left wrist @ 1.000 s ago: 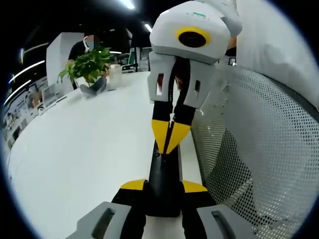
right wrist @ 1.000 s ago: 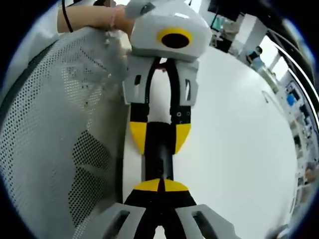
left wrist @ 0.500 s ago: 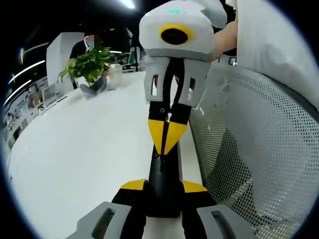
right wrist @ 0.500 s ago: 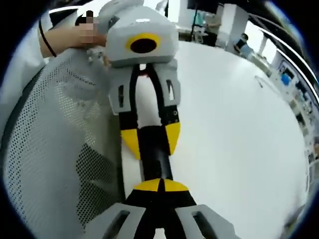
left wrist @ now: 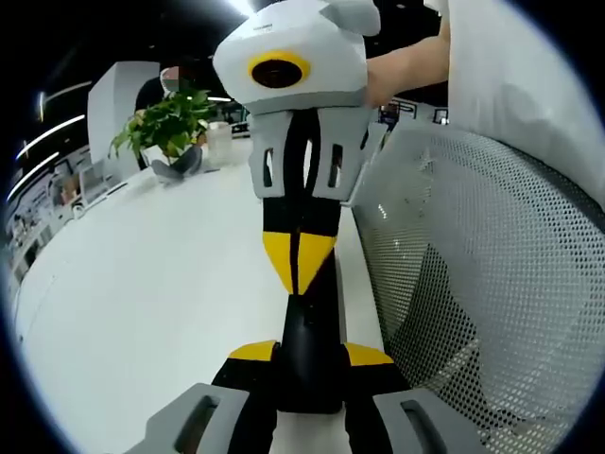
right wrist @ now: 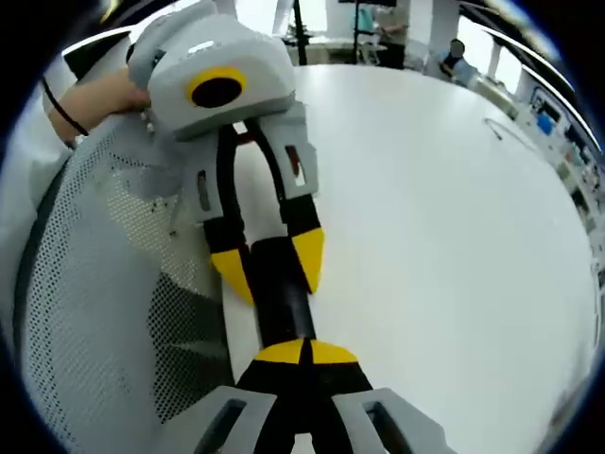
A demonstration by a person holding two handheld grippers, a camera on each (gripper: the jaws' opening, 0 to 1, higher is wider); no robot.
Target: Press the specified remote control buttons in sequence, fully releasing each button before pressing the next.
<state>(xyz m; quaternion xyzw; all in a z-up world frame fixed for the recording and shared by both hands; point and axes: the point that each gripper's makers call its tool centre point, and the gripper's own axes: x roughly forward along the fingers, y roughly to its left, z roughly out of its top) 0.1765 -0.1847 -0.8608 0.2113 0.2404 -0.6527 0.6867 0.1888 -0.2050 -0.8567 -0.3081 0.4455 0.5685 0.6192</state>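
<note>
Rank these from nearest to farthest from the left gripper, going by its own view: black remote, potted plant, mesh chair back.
1. Black remote: clamped between the left gripper's jaws.
2. Mesh chair back: just to the right.
3. Potted plant: far across the white table, upper left.

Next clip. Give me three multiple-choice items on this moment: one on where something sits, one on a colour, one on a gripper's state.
1. The potted plant stands on
A. the white table
B. the mesh chair
C. the floor

2. The gripper tips are
A. red
B. yellow
C. blue

3. The left gripper is
A. wide open
B. shut on the remote
C. shut on nothing

Key: 1 A, it stands at the far end of the white table. 2 B, yellow pads show on the right gripper too. 3 B, its jaws clamp the black remote.
</note>
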